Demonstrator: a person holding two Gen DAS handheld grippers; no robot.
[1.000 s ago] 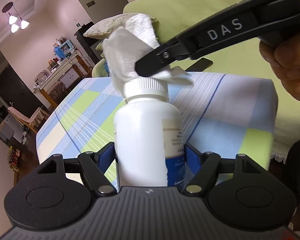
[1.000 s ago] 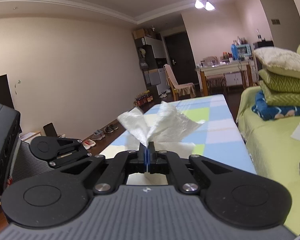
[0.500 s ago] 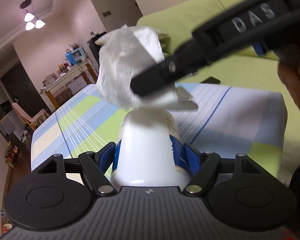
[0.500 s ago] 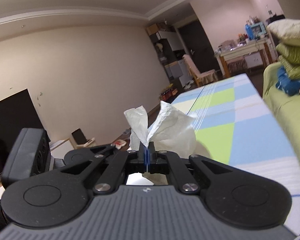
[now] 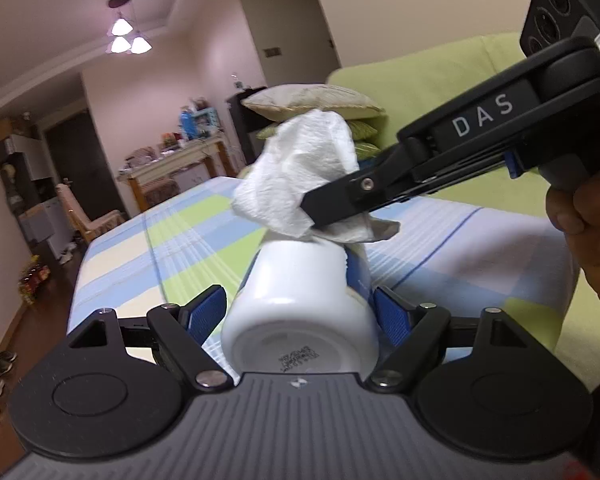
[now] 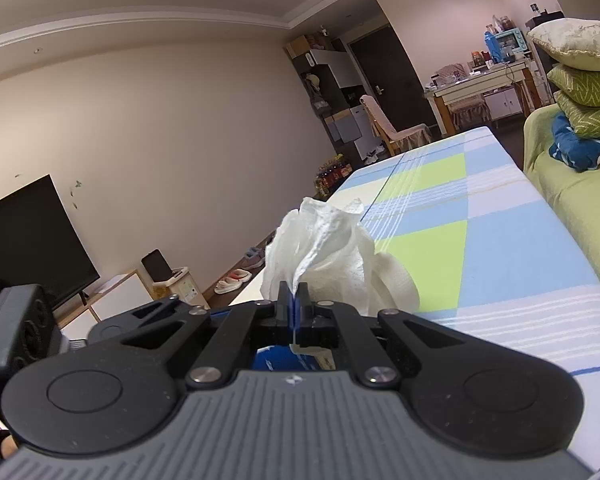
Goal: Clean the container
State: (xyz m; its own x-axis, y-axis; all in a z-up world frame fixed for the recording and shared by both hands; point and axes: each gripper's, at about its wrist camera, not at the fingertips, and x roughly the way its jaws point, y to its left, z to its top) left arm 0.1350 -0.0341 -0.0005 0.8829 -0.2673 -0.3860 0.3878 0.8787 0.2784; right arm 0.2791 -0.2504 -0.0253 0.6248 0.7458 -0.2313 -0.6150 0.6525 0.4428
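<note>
My left gripper (image 5: 300, 312) is shut on a white plastic bottle (image 5: 300, 304) with a blue label. The bottle is tipped forward, its base toward the camera and its cap end hidden. My right gripper (image 6: 294, 300) is shut on a crumpled white paper tissue (image 6: 332, 248). In the left wrist view the right gripper (image 5: 320, 210) comes in from the right and presses the tissue (image 5: 300, 172) onto the far end of the bottle. A bit of the bottle's blue label (image 6: 276, 358) shows under the right jaws.
A table with a blue, green and white checked cloth (image 5: 180, 240) lies below both grippers. A green sofa (image 5: 440, 80) with stacked cushions (image 6: 580, 80) stands beside it. A TV (image 6: 28, 240) and shoes on the floor are at the left.
The bottle has tipped from upright to leaning forward, base toward the left camera. The right gripper with the tissue has stayed on the bottle's cap end.
</note>
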